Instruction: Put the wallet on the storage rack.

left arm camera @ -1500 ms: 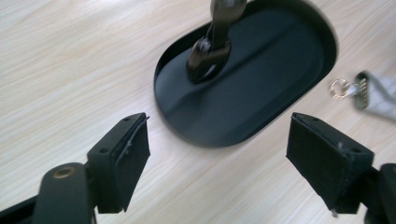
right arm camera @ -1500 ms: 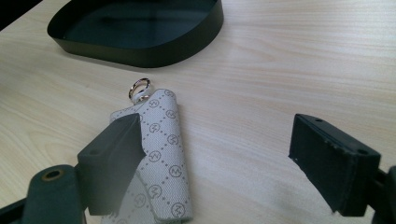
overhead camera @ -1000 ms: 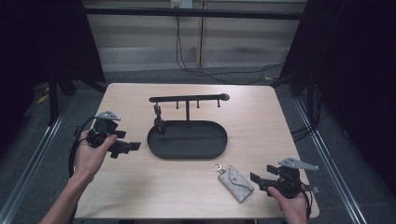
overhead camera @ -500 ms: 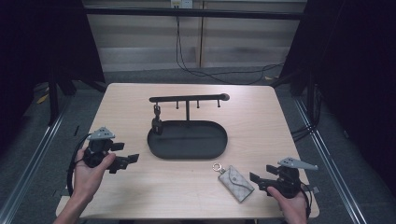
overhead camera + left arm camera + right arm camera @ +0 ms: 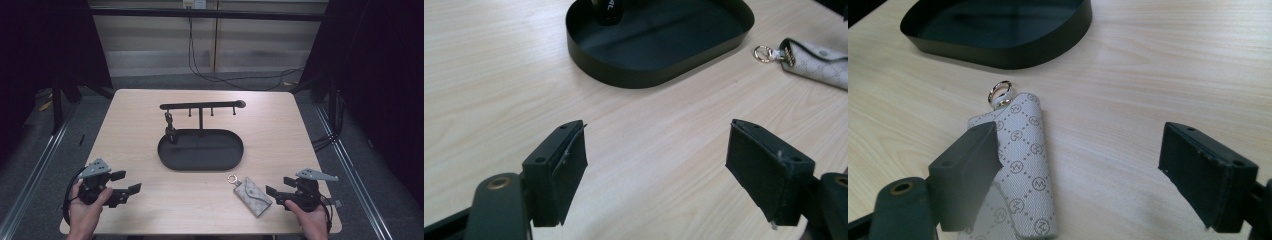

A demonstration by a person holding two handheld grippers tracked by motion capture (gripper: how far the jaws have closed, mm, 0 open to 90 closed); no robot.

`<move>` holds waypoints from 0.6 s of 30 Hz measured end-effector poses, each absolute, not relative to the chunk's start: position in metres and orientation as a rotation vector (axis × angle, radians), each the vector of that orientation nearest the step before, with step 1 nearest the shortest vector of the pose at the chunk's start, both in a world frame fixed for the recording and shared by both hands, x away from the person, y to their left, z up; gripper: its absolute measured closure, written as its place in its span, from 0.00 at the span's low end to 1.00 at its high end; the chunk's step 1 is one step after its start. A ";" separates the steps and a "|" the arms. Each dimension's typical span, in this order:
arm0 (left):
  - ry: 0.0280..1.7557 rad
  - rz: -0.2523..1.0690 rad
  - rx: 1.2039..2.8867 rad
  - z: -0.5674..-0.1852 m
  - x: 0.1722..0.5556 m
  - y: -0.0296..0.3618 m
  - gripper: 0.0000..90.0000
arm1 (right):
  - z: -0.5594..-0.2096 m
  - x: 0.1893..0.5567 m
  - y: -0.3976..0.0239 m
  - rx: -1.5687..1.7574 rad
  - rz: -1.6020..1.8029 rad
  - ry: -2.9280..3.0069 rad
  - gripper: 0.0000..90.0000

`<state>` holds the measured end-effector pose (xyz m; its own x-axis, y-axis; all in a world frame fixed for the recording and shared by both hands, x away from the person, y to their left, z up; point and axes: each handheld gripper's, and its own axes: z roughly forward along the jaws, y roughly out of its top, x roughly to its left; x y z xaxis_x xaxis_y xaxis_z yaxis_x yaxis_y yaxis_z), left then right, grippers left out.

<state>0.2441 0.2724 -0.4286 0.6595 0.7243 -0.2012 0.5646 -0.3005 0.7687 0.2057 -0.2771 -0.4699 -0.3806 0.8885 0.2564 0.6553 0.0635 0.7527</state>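
Two claws, one key pouch, one hanger tray: pick-up not yet begun

Item 1. Key pouch (image 5: 252,194), pale monogram fabric with a metal ring (image 5: 999,92) at its far end. Lies flat on the desk (image 5: 280,130), near the front edge, just in front of the tray and apart from it.

Item 2. Right claw (image 5: 273,191), resting low at the desk's front right corner. Jaws spread wide, nothing gripped. In the right gripper view the pouch lies off to one side, partly under one jaw rather than centred in the gap.

Item 3. Left claw (image 5: 127,183), near the front left corner, well apart from the pouch. Jaws wide with bare desk between them; they have just closed a little, on nothing.

Item 4. Black oval tray (image 5: 172,162) at mid-desk, with an upright post and a cross rail (image 5: 200,105) bearing small pegs. A small dark object (image 5: 170,131) hangs or stands at the tray's left end.

Step in hand, as judged: approach to the pouch, likely for hanging by its ring on a peg.

Next move calls for: shifting the right claw sideways to centre the pouch, then closing across its narrow width.
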 end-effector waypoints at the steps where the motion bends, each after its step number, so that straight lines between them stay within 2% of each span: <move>1: 1.003 0.238 1.978 -0.430 0.242 0.274 0.26 | -0.470 0.207 -0.276 1.545 1.223 2.088 0.17; 5: 1.017 0.236 1.989 -0.440 0.235 0.278 0.25 | -0.467 0.206 -0.275 1.541 1.218 2.091 0.17; 10: 1.054 0.239 1.963 -0.449 0.232 0.285 0.27 | -0.465 0.206 -0.275 1.519 1.201 2.095 0.17; 18: 1.057 0.217 1.940 -0.453 0.229 0.294 0.28 | -0.457 0.211 -0.261 1.468 1.182 2.187 0.23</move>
<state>0.2285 0.2941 -0.4532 0.6207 0.7457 -0.2421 0.5897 -0.2407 0.7709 0.2112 -0.2611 -0.4571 -0.4589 0.8612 0.2187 0.6547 0.1613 0.7385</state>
